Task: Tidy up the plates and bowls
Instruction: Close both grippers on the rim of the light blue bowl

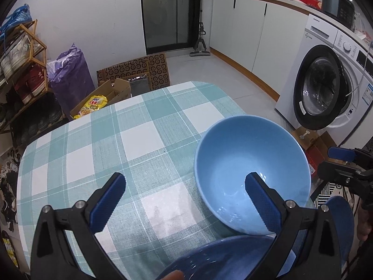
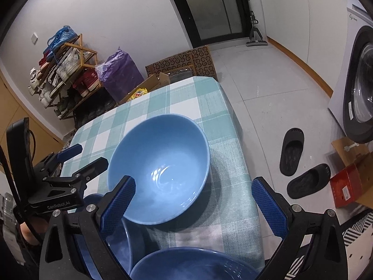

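Light blue bowl [image 1: 253, 163] upright on checked tablecloth [image 1: 130, 144], beside darker dishes [image 2: 193, 264]. Left gripper [image 1: 185, 200] and right gripper [image 2: 194, 204] both wide open, holding nothing.

table under teal-and-white checked cloth [image 1: 130, 140], surface in use.
light blue bowl [image 2: 160, 172] sits upright on it; darker blue dishes [image 2: 193, 266] at near edge.

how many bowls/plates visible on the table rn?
3 at least. Light blue bowl upright mid-table; dark blue dish at the near edge; another dark blue piece left of it, behind the right gripper. More may be hidden.
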A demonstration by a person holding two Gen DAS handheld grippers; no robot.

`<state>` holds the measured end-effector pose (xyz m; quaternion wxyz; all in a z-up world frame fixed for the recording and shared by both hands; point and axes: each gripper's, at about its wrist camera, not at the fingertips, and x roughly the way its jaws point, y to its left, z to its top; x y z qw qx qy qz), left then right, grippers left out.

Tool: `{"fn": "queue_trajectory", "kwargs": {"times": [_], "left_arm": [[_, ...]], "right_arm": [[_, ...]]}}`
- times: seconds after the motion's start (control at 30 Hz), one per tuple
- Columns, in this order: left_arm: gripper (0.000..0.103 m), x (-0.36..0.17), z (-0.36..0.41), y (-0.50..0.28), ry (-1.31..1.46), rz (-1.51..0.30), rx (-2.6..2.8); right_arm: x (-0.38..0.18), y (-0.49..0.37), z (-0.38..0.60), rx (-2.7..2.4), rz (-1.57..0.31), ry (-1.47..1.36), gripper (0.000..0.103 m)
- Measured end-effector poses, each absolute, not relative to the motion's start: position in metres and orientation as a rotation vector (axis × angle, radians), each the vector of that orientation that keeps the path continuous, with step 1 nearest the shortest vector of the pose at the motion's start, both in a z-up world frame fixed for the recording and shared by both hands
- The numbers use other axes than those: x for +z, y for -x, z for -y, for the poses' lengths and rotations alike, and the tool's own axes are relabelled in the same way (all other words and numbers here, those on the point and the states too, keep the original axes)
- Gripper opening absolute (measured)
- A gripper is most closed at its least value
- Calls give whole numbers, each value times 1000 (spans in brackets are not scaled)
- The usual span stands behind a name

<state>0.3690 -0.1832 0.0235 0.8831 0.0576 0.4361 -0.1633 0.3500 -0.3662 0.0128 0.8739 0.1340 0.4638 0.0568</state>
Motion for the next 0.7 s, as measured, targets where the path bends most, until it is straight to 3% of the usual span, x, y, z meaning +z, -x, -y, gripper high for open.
{"fn": "queue_trajectory", "kwargs": {"times": [0.43,0.63,0.7], "left_arm": [[93,7,198,-373,-172,-938,-374],[78,1,204,-374,-200,-955,-375],[68,-2,204,-375,-205,-969,-371]], "right_arm": [[-16,-367,367,120,-1038,-287,88],[-22,-370,366,125,-1059,-289,82],[-24,-371,365,139,-1061,-295,82]]}}
